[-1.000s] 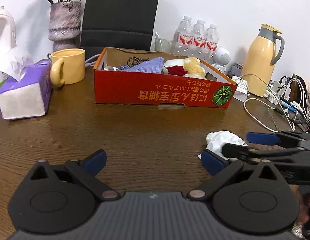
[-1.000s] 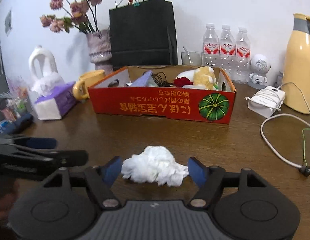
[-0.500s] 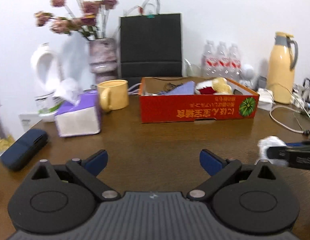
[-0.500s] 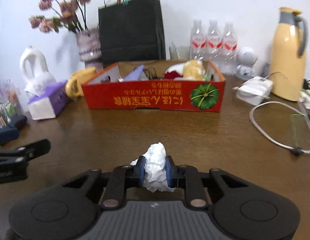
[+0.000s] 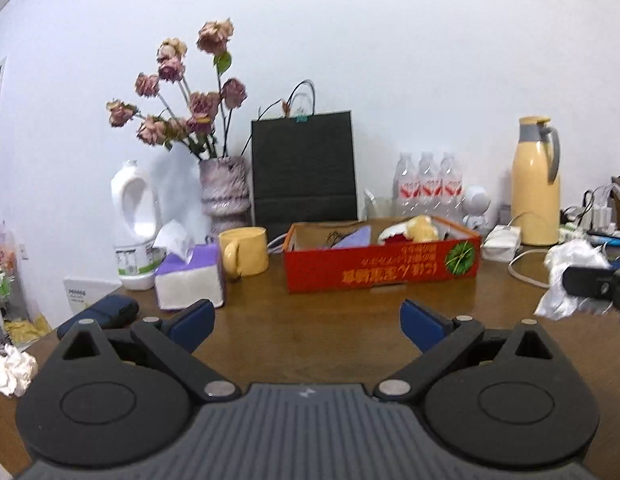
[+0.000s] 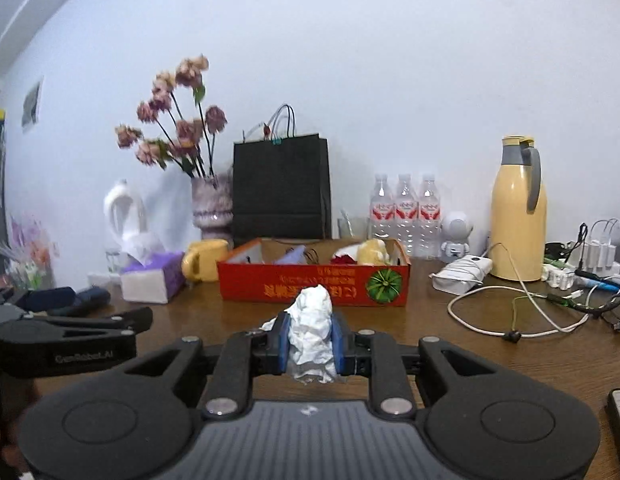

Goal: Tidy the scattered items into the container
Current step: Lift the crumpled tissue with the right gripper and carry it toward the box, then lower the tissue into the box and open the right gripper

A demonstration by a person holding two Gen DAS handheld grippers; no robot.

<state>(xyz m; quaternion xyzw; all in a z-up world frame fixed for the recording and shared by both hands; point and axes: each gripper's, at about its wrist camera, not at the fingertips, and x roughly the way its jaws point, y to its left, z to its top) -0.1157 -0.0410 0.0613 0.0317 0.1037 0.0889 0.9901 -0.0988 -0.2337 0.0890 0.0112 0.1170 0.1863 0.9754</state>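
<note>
Your right gripper (image 6: pixel 310 342) is clamped on a crumpled white tissue wad (image 6: pixel 312 332), both blue pads pressed against its sides, held above the brown wooden table (image 6: pixel 470 354) short of the red cardboard box (image 6: pixel 314 283). Your left gripper (image 5: pixel 306 322) hangs beside it with jaws spread wide, nothing between them. The box holds a purple cloth (image 5: pixel 354 236), a yellow plush toy (image 5: pixel 421 227) and a dark cable. A 2nd crumpled white tissue (image 5: pixel 11 368) lies at the table's left edge, near a navy case (image 5: pixel 99 312).
</note>
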